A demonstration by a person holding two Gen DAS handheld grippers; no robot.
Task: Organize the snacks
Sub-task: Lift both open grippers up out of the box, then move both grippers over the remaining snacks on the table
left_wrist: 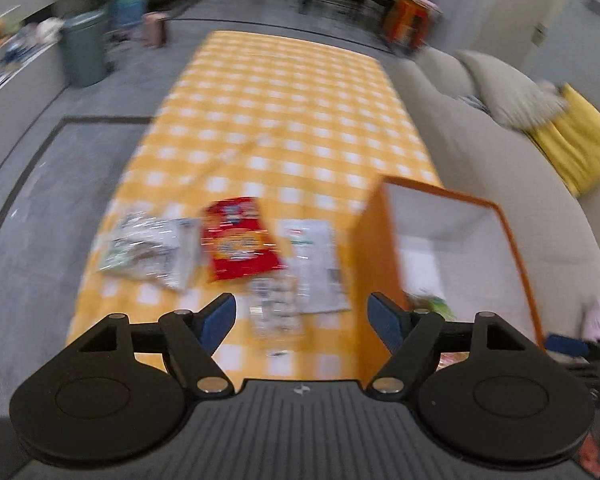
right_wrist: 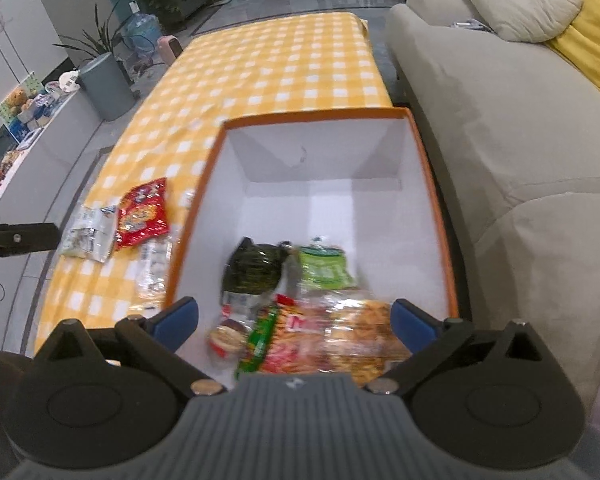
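An orange box [right_wrist: 430, 168] with white inner walls stands on the yellow checked table [right_wrist: 260, 60]. Inside lie several snack packs: a dark green one [right_wrist: 256, 268], a light green one [right_wrist: 326, 268], and red and clear ones [right_wrist: 300, 340]. My right gripper [right_wrist: 294, 320] hangs open above them, empty. On the cloth left of the box [left_wrist: 374, 240] lie a red bag [left_wrist: 240, 240], a clear silvery bag [left_wrist: 148, 252], a white packet [left_wrist: 316, 256] and a small clear pack [left_wrist: 276, 308]. My left gripper [left_wrist: 302, 320] is open over that small pack, holding nothing. The left wrist view is blurred.
A beige sofa [right_wrist: 500, 120] with grey and yellow cushions runs along the table's right side. A grey bin [right_wrist: 108, 84], a plant and a water bottle stand on the floor at far left. The left tool's edge [right_wrist: 16, 238] shows at the right wrist view's left border.
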